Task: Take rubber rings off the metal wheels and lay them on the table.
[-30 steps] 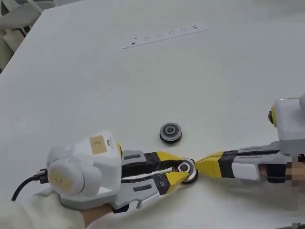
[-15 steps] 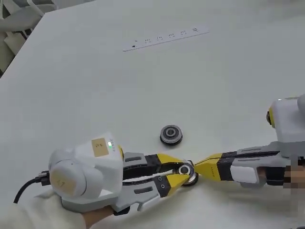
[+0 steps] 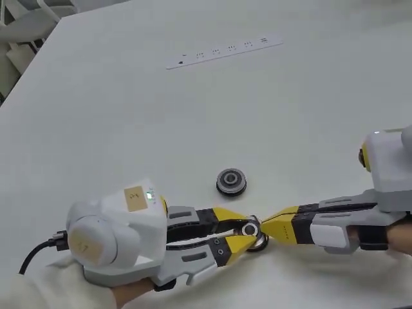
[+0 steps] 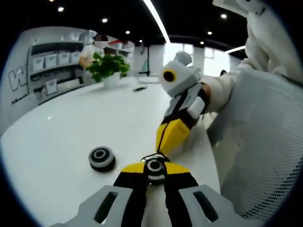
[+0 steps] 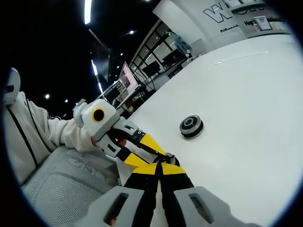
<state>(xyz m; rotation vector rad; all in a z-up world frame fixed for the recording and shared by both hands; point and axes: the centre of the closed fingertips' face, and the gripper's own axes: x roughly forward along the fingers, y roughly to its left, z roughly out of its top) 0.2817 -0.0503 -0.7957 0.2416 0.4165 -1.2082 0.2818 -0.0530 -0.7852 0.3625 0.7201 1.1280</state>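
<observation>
Hardly any shift this past second: my left gripper (image 3: pixel 241 233) clamps the near wheel (image 3: pixel 251 228), my right gripper (image 3: pixel 265 226) pinches its ring (image 3: pixel 259 243), not yet off.

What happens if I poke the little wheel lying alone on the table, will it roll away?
Probably not: the lone wheel lies flat on its side on the table, so it would likely slide, not roll. Its shiny metal middle suggests it is stiff and heavy for its size. Its dark rubber ring may grip a bit.
</observation>
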